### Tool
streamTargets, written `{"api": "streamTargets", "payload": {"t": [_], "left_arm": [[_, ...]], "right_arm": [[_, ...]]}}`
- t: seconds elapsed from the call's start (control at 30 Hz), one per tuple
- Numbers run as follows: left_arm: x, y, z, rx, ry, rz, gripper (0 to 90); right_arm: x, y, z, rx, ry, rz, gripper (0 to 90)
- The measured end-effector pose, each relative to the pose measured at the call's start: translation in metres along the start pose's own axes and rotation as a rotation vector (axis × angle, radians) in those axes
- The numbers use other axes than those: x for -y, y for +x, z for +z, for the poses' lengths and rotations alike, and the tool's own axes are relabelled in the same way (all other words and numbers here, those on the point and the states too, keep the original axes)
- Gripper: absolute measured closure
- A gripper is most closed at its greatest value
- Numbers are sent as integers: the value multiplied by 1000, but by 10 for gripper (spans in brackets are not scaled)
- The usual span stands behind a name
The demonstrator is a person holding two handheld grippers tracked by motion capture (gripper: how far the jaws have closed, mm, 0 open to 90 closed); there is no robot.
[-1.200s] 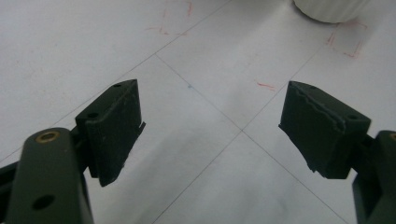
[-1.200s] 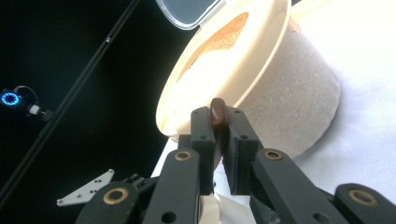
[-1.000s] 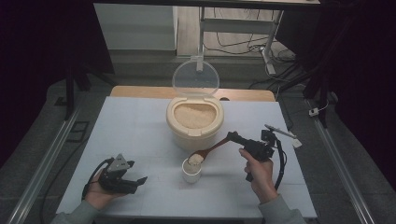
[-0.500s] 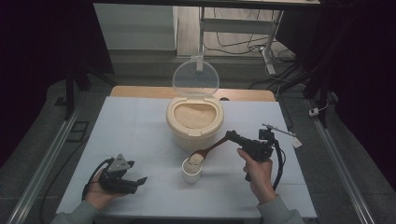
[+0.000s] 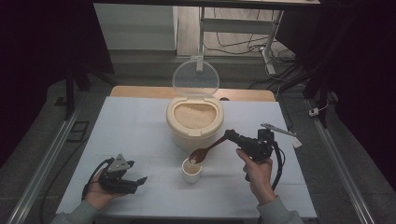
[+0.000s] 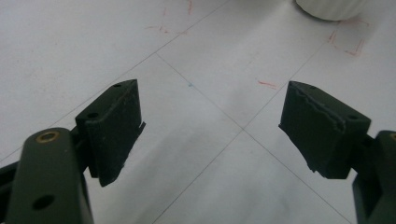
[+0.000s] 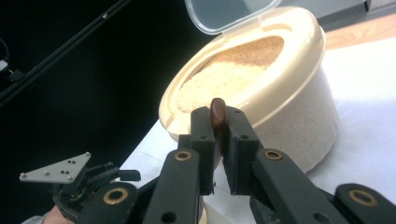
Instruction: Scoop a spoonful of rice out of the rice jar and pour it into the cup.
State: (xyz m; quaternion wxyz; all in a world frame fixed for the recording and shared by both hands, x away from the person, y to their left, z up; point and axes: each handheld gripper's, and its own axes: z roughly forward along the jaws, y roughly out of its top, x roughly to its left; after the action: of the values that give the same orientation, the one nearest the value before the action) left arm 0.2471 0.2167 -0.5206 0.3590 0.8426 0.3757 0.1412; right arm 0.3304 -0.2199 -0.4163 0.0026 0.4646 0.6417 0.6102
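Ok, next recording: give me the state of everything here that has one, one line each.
Rice container: open, filled with rice.
Lid: flipped up, standing behind the opening.
Spoon: held by its handle, tilted, bowl over the cup with some rice in it.
Cup: upright on the table, some rice inside.
Right tool: shut on the spoon handle.
Left tool: open, nothing between its jaws, low over the table.

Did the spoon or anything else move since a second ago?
Hardly. The right gripper still clamps the brown spoon, its bowl tipped over the small white cup; no clear shift shows. The left gripper stays open and empty on the table, and the rice container keeps its lid up.
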Motion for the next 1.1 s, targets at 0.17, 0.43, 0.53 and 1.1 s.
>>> {"api": "streamTargets", "payload": {"t": [0.17, 0.43, 0.53, 1.1], "left_arm": [[0, 0, 0, 0, 0, 0, 205], [0, 0, 0, -2, -1, 0, 205], [-1, 0, 0, -2, -1, 1, 205], [0, 1, -1, -6, -2, 1, 204]], "right_arm": [[0, 8, -3, -10, -6, -87, 837], [1, 19, -2, -16, -6, -199, 837], [1, 20, -2, -22, -9, -204, 837], [-3, 7, -19, -63, -70, -175, 837]]}}
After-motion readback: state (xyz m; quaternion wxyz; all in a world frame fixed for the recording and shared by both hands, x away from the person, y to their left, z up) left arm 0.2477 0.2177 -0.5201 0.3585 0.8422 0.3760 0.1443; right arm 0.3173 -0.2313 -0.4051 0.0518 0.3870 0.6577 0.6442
